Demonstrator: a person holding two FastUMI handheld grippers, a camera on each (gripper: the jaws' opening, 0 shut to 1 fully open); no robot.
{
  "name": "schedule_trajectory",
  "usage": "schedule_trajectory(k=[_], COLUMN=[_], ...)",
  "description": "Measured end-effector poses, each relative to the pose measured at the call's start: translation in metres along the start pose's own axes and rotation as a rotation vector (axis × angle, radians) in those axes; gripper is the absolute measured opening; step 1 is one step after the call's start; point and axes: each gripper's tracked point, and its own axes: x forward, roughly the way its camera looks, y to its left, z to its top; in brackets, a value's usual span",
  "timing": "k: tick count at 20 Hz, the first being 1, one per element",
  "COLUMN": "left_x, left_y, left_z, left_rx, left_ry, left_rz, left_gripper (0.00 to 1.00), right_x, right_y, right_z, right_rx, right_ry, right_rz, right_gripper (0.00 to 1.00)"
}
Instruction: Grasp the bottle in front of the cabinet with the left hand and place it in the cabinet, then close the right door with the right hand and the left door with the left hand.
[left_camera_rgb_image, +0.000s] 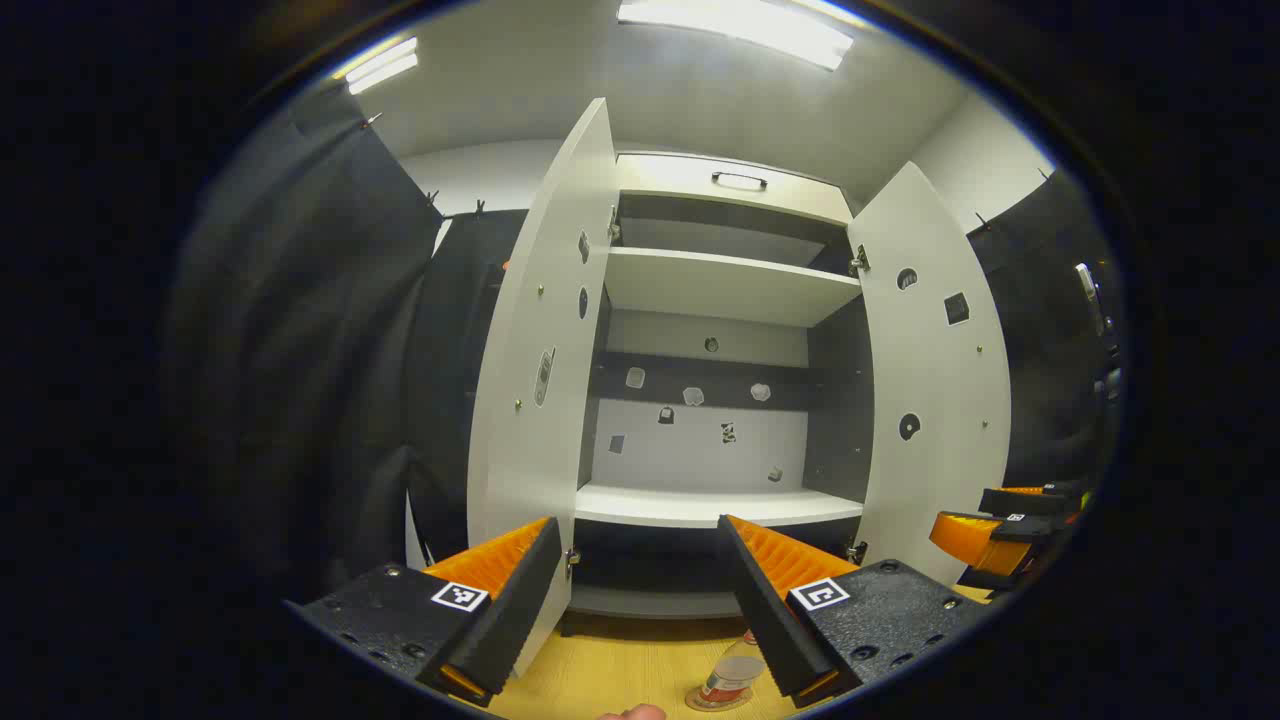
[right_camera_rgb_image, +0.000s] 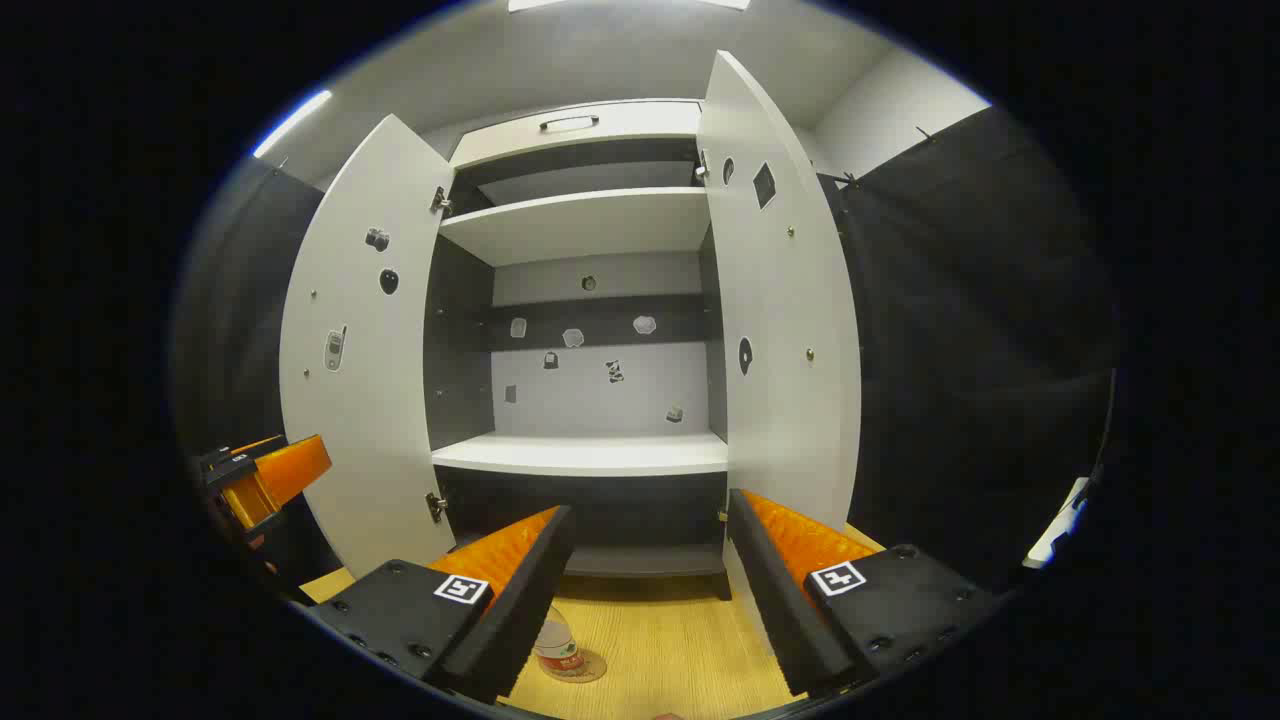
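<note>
the bottle (left_camera_rgb_image: 733, 677) is half hidden behind the left hand-held gripper (left_camera_rgb_image: 640, 600) finger, its top covered. in the right gripper view the bottle (right_camera_rgb_image: 558, 650) is again partly behind a finger. the small stickers (right_camera_rgb_image: 573, 338) on the cabinet (right_camera_rgb_image: 585, 225) back wall are too small to make out.

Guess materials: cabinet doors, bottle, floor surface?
Cabinet doors: likely laminated board, matte white; flat panels with metal hinges. Bottle: probably clear plastic, see-through body with a label band. Floor surface: looks like light wood or wood-look laminate, with fine parallel grain lines. None is certain from looks alone.
</note>
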Motion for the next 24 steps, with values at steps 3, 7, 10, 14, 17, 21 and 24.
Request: schedule_trajectory(k=[3, 7, 10, 14, 17, 21, 24], left_x=[0.001, 0.002, 0.002, 0.003, 0.002, 0.010, 0.033], left_y=[0.000, 0.001, 0.001, 0.006, 0.007, 0.013, -0.006], left_z=[0.000, 0.001, 0.000, -0.002, -0.008, -0.020, -0.029], left_rx=[0.003, 0.007, 0.006, 0.004, -0.015, -0.037, -0.085], left_ry=[-0.003, -0.007, -0.005, 0.000, 0.014, 0.038, 0.042], left_rz=[0.002, 0.003, 0.003, 0.013, 0.013, 0.037, -0.004], left_gripper=[0.94, 0.94, 0.94, 0.94, 0.95, 0.94, 0.94], right_x=[0.000, 0.001, 0.001, 0.001, -0.001, -0.007, -0.015], right_y=[-0.001, 0.000, 0.000, 0.001, 0.003, 0.006, 0.005], right_z=[-0.001, -0.004, -0.004, -0.004, -0.006, -0.006, -0.006], right_rx=[0.001, 0.008, 0.008, 0.009, 0.011, 0.016, 0.019], right_ry=[0.001, 0.013, 0.010, 0.010, 0.016, 0.026, 0.035], right_rz=[-0.001, 0.004, 0.004, 0.005, 0.008, 0.017, 0.018], right_gripper=[1.00, 1.00, 1.00, 1.00, 1.00, 1.00, 0.94])
